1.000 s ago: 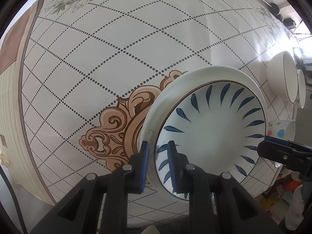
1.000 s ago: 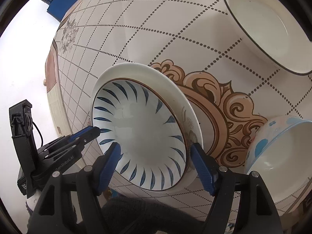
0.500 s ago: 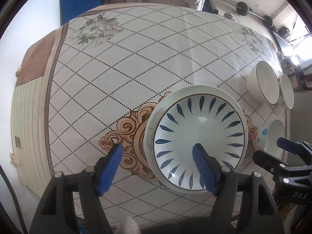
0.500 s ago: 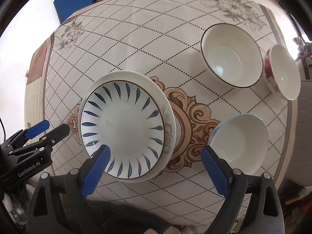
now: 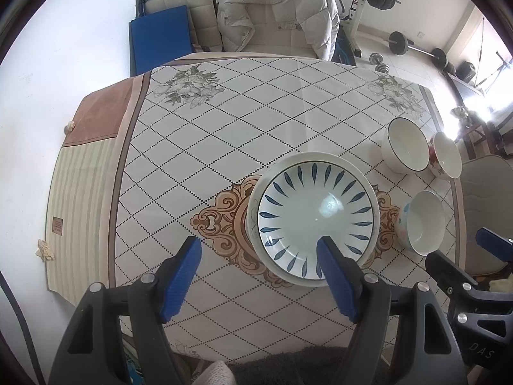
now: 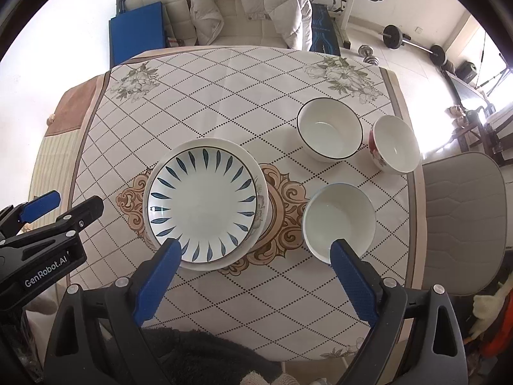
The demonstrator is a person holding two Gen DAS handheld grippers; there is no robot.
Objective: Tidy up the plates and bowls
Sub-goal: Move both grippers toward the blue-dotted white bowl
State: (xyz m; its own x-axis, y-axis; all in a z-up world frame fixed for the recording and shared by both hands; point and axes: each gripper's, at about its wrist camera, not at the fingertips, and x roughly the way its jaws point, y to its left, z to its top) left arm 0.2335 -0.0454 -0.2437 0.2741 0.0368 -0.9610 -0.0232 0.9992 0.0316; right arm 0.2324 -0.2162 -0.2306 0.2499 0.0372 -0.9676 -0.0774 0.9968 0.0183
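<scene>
- Left gripper (image 5: 258,264): jaws stand wide apart with nothing between the blue pads; it hangs above the worktop, pointing steeply down, clear of all crockery. Its right pad overlaps the near rim of the plate in the left wrist view only, with no contact evident.
- Right gripper (image 6: 253,264): jaws stand very wide, empty; it too hangs above the worktop, touching nothing. Part of it shows at the right edge of the left wrist view.
- Blue-leaf plate (image 6: 203,203): white with a ring of blue leaf strokes, lying flat and upright on top of a larger white plate (image 6: 261,207), whose rim shows around it. The stack sits over the ornamental medallion at the middle of the tablecloth.
- Light-blue bowl (image 6: 338,221): upright, empty, just to the right of the plate stack, apart from it.
- Black-rimmed white bowl (image 6: 330,134): upright, empty, farther back on the right.
- Red-patterned bowl (image 6: 396,146): upright, just beside the black-rimmed bowl, near the worktop's right edge; whether the two touch cannot be told.
- Worktop (image 6: 205,96): covered by a diamond-grid tablecloth with floral corners.
- Background: a chair draped with a pale padded jacket (image 6: 250,3) beyond the far edge.
</scene>
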